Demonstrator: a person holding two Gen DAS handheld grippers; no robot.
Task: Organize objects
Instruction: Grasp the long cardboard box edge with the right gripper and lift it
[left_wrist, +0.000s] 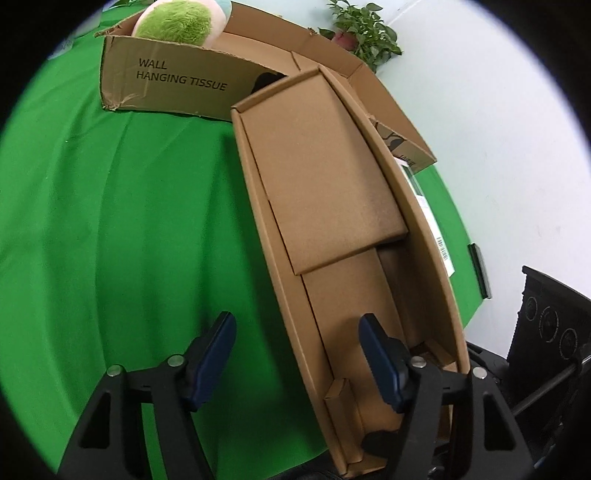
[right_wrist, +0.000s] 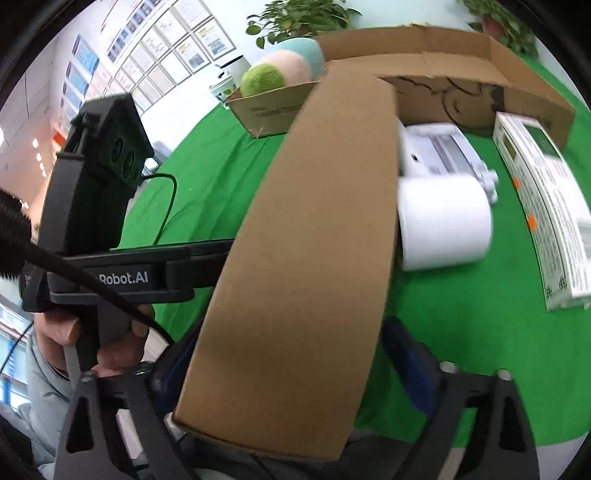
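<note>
A long flat brown cardboard box (left_wrist: 332, 206) stands open on its edge over the green table, its inside facing the left wrist camera. My left gripper (left_wrist: 299, 354) is open, its jaws straddling the box's near side wall without pressing it. In the right wrist view the same box (right_wrist: 306, 236) shows its plain outer face between the fingers of my right gripper (right_wrist: 295, 358), which is shut on the box. The left gripper's body (right_wrist: 110, 221) and the hand holding it show to the left.
A large open carton marked WALL HANGING TISSUE (left_wrist: 173, 77) holds a green and pink plush toy (left_wrist: 173, 26). A white tissue roll (right_wrist: 443, 225), a white device (right_wrist: 439, 151) and a white printed box (right_wrist: 543, 206) lie on the green cloth (right_wrist: 461, 314). Potted plants (left_wrist: 365, 29) stand behind.
</note>
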